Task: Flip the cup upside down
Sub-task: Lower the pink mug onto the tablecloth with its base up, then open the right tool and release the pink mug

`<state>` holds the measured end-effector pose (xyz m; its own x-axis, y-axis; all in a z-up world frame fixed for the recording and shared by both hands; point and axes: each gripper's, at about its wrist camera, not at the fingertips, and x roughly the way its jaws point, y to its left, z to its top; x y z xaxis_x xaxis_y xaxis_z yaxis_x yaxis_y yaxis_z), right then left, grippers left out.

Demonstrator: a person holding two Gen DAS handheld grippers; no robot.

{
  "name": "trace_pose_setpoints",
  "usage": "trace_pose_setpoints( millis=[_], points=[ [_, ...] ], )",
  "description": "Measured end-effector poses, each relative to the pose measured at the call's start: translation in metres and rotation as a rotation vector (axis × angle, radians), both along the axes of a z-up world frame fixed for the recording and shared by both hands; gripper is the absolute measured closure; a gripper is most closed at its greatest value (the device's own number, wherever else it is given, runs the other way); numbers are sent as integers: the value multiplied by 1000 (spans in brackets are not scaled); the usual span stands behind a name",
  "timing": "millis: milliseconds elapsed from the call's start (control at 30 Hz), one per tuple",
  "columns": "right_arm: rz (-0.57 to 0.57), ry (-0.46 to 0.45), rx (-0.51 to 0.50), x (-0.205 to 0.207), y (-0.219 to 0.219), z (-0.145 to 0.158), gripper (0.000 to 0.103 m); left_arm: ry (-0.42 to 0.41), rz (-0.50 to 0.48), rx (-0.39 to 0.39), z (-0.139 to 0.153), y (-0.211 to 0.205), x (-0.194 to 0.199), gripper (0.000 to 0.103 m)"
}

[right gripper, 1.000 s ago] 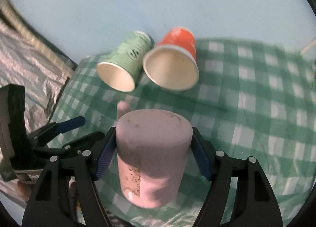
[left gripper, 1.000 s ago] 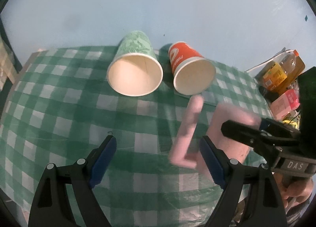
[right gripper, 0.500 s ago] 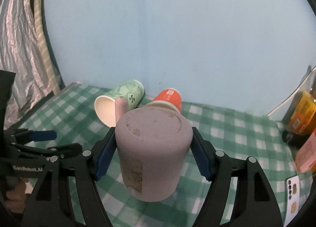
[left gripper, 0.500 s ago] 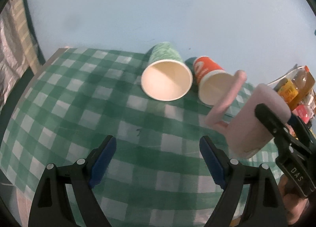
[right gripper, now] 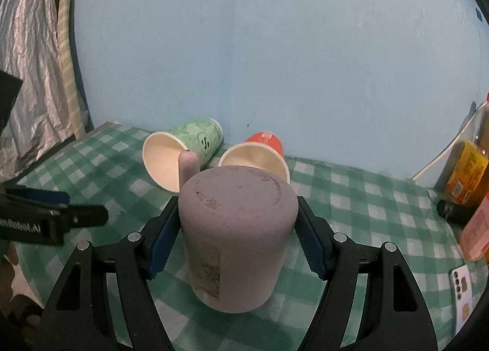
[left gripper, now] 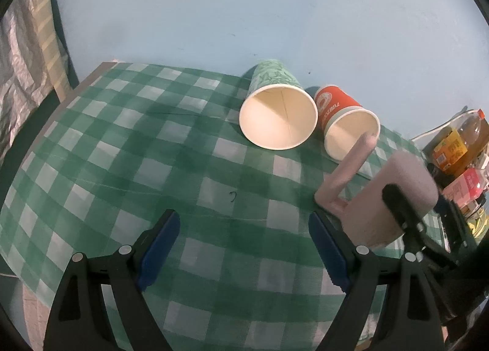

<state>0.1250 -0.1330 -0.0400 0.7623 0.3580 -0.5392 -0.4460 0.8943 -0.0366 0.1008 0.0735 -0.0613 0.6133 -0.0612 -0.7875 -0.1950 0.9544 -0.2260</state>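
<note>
The pink cup is already base-up: its flat, scuffed bottom faces the right wrist camera and its open mouth points down at the green checked tabletop. The right gripper pinches it across the body, one blue pad pressed to each side, and the handle sticks out toward the far edge. It sits over the right-hand part of the tabletop, nearer the front edge than the two paper cups.

So the turn itself looks done. What seems left is the setting down and the release. From the left wrist view the cup leans a little and its rim appears to hang just clear of the cloth, though the fisheye makes that hard to be sure of.

The left gripper is spread wide and holds nothing, hovering above the middle of the tabletop beside the cup.

A green paper cup and a red paper cup lie on their sides near the far edge, mouths toward the cameras, apart from the pink cup.
</note>
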Motion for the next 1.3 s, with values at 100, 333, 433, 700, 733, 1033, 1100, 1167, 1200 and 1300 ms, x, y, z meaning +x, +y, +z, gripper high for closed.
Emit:
trace_pose_setpoints(
  millis=[100, 333, 433, 700, 733, 1033, 1100, 1167, 1200, 1300],
  points=[
    [2, 22, 10, -2, -3, -6, 30, -4, -1, -5, 0, 0, -2, 16],
    [7, 50, 10, -9, -5, -8, 30, -32, -17, 18, 5, -9, -11, 16],
    [6, 60, 25, -10, -9, -3, 30, -60, -20, 32, 10, -13, -20, 14],
    [-35, 51, 58, -24, -24, 21, 17, -123, -41, 17, 20, -23, -38, 12],
    [-42, 51, 60, -25, -26, 24, 17, -137, -40, 17, 23, -25, -41, 12],
    [-123, 3, 87, -52, -48, 59, 15, -367, -53, 140, 51, -47, -87, 1],
    [-144, -18, 97, -60, -53, 65, 15, -393, -66, 157, 55, -50, -93, 1],
    [-154, -32, 105, -66, -57, 68, 15, -399, -76, 157, 59, -52, -97, 1],
    [-162, -35, 110, -68, -59, 69, 15, -401, -85, 154, 61, -53, -98, 1],
    [-180, -34, 116, -74, -64, 71, 15, -412, -104, 148, 62, -57, -102, 1]
  ],
)
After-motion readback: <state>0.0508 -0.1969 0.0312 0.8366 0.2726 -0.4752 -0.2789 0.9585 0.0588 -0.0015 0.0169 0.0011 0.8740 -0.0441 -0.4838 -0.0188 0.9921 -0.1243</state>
